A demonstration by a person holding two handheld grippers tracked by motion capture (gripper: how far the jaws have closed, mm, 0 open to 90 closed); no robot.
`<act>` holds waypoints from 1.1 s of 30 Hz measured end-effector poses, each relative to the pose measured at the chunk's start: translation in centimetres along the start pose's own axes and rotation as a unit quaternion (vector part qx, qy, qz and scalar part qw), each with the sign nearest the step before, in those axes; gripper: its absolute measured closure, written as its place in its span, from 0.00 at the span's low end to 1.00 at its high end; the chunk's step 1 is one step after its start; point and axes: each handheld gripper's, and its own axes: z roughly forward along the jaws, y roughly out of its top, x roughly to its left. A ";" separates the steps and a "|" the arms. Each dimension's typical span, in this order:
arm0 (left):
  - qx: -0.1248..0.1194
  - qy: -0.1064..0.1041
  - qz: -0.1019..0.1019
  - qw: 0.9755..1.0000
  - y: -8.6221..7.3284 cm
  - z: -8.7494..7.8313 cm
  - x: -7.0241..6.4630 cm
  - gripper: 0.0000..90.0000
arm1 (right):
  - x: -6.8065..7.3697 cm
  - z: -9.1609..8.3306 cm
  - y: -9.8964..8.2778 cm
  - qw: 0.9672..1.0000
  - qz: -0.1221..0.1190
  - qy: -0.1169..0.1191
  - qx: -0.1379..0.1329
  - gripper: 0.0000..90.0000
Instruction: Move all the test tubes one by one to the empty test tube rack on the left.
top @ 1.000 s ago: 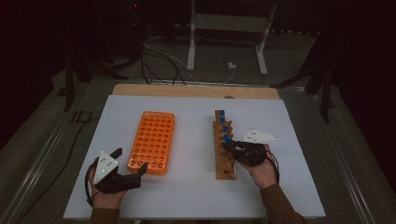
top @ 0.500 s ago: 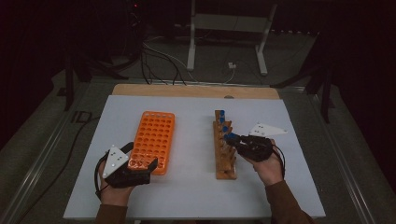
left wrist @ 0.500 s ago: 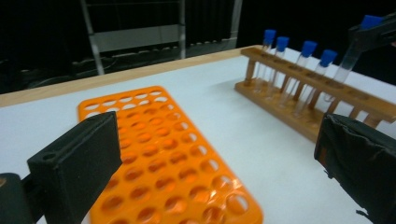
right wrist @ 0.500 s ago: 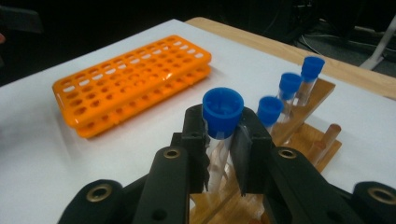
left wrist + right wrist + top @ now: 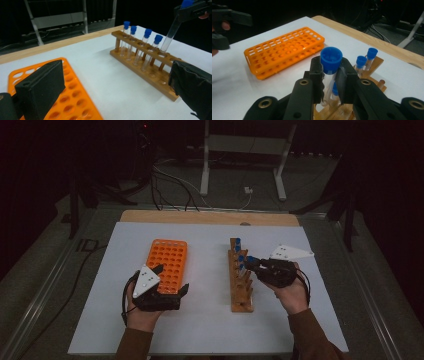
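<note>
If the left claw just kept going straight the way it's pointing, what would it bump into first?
Probably the wooden rack. The left claw hangs open over the orange rack's near end, and its own view looks across bare white table toward that rack of blue-capped tubes. Depth is hard to judge.

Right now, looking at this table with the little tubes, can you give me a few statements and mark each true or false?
1. The right gripper grips a blue-capped tube. True.
2. The orange rack is full of tubes. False: its holes are empty.
3. Four capped tubes stand in the wooden rack. True.
4. The left gripper holds a tube. False: its jaws are open, over the orange rack's near end.
5. The wooden rack lies left of the orange one. False: it lies to its right.
</note>
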 end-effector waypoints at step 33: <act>0.017 -0.077 0.041 0.996 2.8 6.4 -5.5 0.48 | 3.9 2.7 1.9 0.997 -0.011 0.074 0.003 0.86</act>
